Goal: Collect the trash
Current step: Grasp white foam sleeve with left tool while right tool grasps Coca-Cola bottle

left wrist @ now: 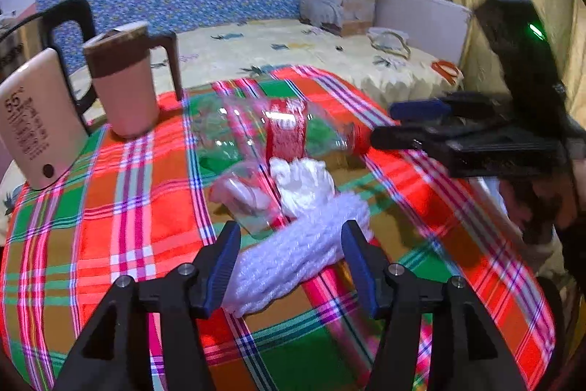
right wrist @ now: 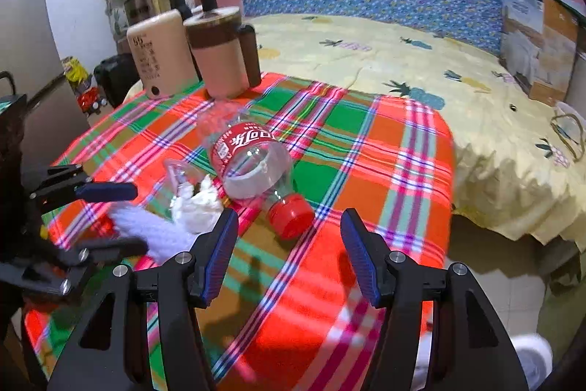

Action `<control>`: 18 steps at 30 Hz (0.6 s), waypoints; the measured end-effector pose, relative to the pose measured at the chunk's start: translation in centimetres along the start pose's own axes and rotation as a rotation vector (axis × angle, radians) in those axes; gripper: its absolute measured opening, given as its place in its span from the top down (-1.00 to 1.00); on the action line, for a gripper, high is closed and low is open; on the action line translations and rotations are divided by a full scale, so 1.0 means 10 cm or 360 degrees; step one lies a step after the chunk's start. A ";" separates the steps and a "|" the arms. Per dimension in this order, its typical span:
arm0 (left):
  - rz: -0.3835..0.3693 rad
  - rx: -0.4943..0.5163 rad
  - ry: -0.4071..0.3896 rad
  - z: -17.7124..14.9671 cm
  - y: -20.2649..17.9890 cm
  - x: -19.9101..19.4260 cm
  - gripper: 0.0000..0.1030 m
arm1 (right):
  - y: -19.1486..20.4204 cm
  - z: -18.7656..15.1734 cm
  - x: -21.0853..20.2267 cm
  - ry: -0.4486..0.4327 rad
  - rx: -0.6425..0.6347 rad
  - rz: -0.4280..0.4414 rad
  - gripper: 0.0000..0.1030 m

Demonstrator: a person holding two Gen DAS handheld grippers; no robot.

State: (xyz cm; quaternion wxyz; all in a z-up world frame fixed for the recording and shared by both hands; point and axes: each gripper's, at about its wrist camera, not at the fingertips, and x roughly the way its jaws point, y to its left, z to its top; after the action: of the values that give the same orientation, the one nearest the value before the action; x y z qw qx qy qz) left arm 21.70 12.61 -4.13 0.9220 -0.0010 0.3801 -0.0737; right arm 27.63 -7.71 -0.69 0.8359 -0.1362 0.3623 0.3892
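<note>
Spread left hand-held gripper [left wrist: 291,266] astride white yarn bundle [left wrist: 293,255]; right hand-held gripper [right wrist: 289,255] spread nr bottle [right wrist: 252,163], tissue [right wrist: 196,204], mug [right wrist: 219,57] behind

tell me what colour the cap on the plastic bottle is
Red cap; clearest in the right wrist view.

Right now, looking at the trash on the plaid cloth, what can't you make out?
- Clear plastic cup: contents blurred in the left wrist view; half hidden by crumpled tissue in the right.
- White knitted item: near end hidden behind the left hand-held gripper; what it is stays unclear.
- Bottle: base end blurred in both views.
</note>
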 end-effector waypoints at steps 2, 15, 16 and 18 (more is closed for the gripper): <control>-0.0015 0.0042 0.0032 -0.04 -0.02 0.04 -0.16 | -0.01 0.02 0.10 0.0034 -0.0038 0.0007 -0.16; 0.0155 0.0021 0.0051 -0.11 -0.08 0.01 0.27 | 0.13 0.01 0.19 0.0119 -0.0126 0.0064 0.31; 0.0163 -0.0001 0.0045 -0.12 -0.08 -0.01 0.36 | 0.15 -0.01 0.17 0.0117 -0.0123 0.0054 0.32; 0.0184 -0.0040 0.0038 -0.14 -0.08 -0.05 0.47 | 0.18 -0.05 0.10 0.0105 -0.0107 0.0036 0.32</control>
State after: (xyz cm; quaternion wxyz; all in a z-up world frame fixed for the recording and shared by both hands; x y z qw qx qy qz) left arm 20.23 11.93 -4.72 0.9200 0.0105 0.3915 -0.0155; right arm 26.43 -6.25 -1.66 0.8140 -0.1730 0.3780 0.4058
